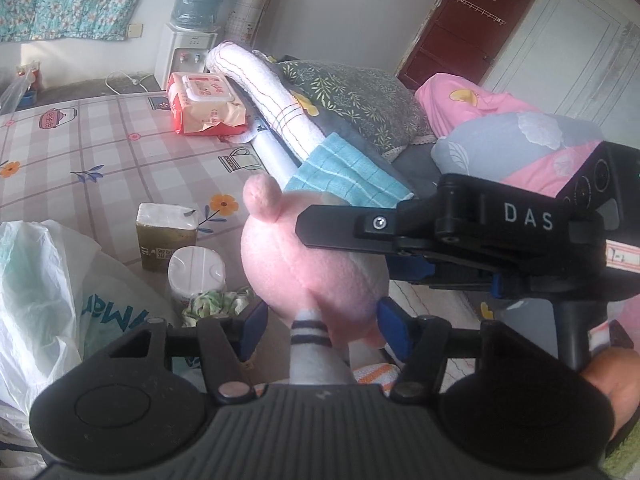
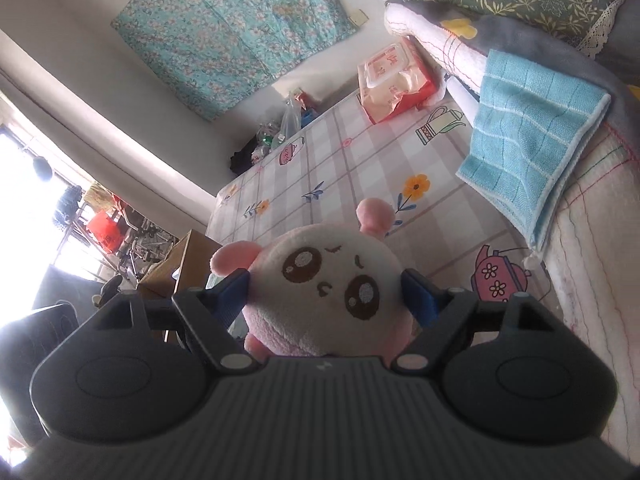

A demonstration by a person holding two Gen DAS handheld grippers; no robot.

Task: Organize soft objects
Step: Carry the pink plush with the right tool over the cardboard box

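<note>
A pink and white plush toy (image 2: 320, 280) with big brown eyes sits between the blue pads of my right gripper (image 2: 328, 294), which press on both sides of its head. In the left wrist view the same plush toy (image 1: 304, 264) hangs over the checked sheet (image 1: 100, 148), and the right gripper (image 1: 360, 248) comes in from the right and clamps it. My left gripper (image 1: 324, 326) is just below it. Its pads stand apart on either side of the toy's striped white leg (image 1: 310, 332) and do not squeeze it.
A blue checked towel (image 1: 352, 176) hangs over a rolled white quilt (image 1: 260, 84), with a leaf-print pillow (image 1: 352, 96) and pink bedding (image 1: 472, 100) behind. On the sheet lie a red wipes pack (image 1: 204, 104), a tissue pack (image 1: 166, 236), a white canister (image 1: 196, 272) and a plastic bag (image 1: 36, 300).
</note>
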